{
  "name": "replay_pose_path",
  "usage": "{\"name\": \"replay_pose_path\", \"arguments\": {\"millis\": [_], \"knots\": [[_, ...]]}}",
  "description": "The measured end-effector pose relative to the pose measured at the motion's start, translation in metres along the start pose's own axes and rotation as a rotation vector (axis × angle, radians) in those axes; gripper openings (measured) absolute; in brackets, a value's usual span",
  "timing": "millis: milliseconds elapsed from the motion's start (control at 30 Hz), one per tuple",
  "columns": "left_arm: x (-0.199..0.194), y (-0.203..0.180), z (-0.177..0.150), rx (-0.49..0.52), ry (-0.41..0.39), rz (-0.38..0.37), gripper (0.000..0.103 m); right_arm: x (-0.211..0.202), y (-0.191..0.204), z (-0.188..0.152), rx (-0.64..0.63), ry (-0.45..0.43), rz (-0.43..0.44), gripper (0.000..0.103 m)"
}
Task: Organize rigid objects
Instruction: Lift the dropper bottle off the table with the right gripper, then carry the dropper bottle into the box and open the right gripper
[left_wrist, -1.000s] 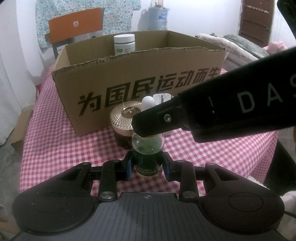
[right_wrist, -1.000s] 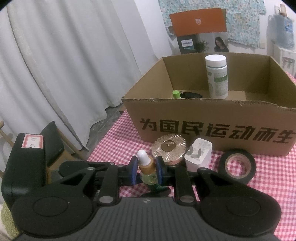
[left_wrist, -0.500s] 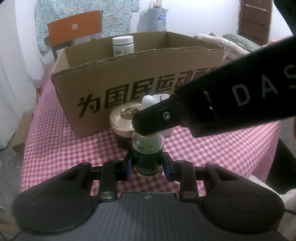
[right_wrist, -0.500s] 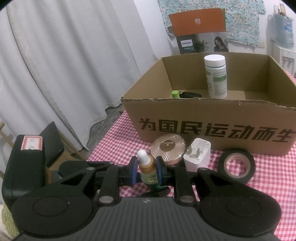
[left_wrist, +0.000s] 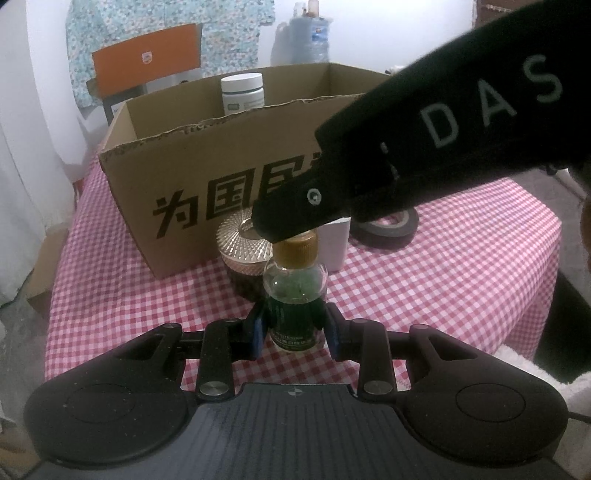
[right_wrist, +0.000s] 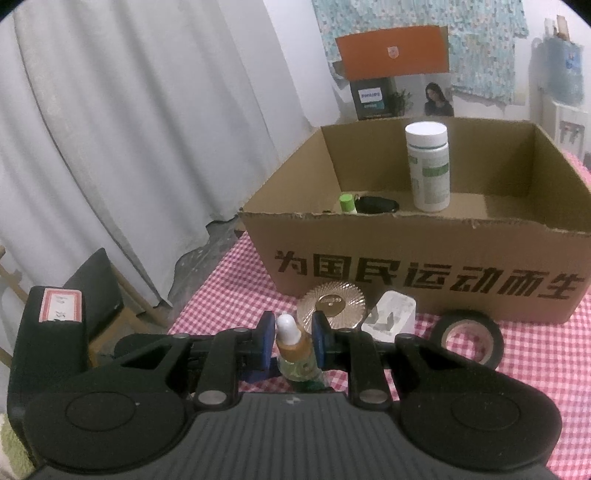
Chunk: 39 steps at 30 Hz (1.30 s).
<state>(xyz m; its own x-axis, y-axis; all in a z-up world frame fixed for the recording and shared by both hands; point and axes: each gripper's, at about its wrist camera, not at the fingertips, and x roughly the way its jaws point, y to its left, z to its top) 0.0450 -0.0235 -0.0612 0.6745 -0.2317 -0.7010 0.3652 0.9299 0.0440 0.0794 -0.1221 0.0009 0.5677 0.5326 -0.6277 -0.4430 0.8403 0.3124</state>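
Observation:
A small dropper bottle (left_wrist: 295, 291) with green liquid, a gold collar and a white bulb stands upright above the checked tablecloth. My left gripper (left_wrist: 294, 328) is shut on its lower body. My right gripper (right_wrist: 291, 343) is shut on its gold collar (right_wrist: 293, 345) from above, and its black body (left_wrist: 424, 147) crosses the left wrist view. The open cardboard box (right_wrist: 424, 258) stands just behind and holds a white pill bottle (right_wrist: 428, 166), a green-capped item (right_wrist: 346, 202) and a black object (right_wrist: 376, 204).
In front of the box stand a gold-lidded jar (right_wrist: 332, 304), a white charger plug (right_wrist: 389, 317) and a roll of black tape (right_wrist: 467, 339). The table (left_wrist: 461, 277) has a red-and-white checked cloth. A white curtain (right_wrist: 129, 147) hangs to the left.
The bottle and both grippers have risen a little and drawn nearer the box. The gold collar now shows below the right gripper in the left wrist view.

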Motion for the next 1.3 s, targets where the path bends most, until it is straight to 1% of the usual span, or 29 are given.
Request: {"name": "replay_pose_path", "arguments": {"millis": [100, 167, 500, 633, 767, 900, 1033, 1167, 1300], "knots": [[0.0, 0.0, 0.0, 0.001, -0.002, 0.001, 0.031, 0.0, 0.001, 0.0, -0.012, -0.003, -0.005, 0.023], [-0.002, 0.0, 0.0, 0.002, -0.007, 0.005, 0.031, -0.001, 0.001, -0.001, -0.018, -0.005, -0.004, 0.02], [-0.012, -0.002, 0.003, 0.006, -0.024, 0.012, 0.031, -0.008, 0.006, 0.0, -0.043, -0.03, 0.0, 0.019], [-0.023, -0.003, 0.006, 0.005, -0.042, 0.014, 0.031, -0.016, 0.009, 0.002, -0.052, -0.044, 0.008, 0.019], [-0.037, -0.003, 0.017, 0.006, -0.068, 0.018, 0.031, -0.028, 0.014, 0.008, -0.073, -0.077, 0.021, 0.019], [-0.055, -0.002, 0.035, 0.031, -0.113, 0.032, 0.031, -0.045, 0.021, 0.022, -0.108, -0.123, 0.037, 0.019], [-0.066, 0.003, 0.063, 0.048, -0.15, 0.016, 0.031, -0.062, 0.022, 0.045, -0.14, -0.174, 0.056, 0.019], [-0.065, 0.008, 0.098, 0.061, -0.164, -0.025, 0.031, -0.073, 0.016, 0.071, -0.165, -0.209, 0.059, 0.019], [-0.047, 0.009, 0.135, 0.081, -0.163, -0.057, 0.031, -0.079, 0.0, 0.101, -0.179, -0.231, 0.04, 0.019]]}}
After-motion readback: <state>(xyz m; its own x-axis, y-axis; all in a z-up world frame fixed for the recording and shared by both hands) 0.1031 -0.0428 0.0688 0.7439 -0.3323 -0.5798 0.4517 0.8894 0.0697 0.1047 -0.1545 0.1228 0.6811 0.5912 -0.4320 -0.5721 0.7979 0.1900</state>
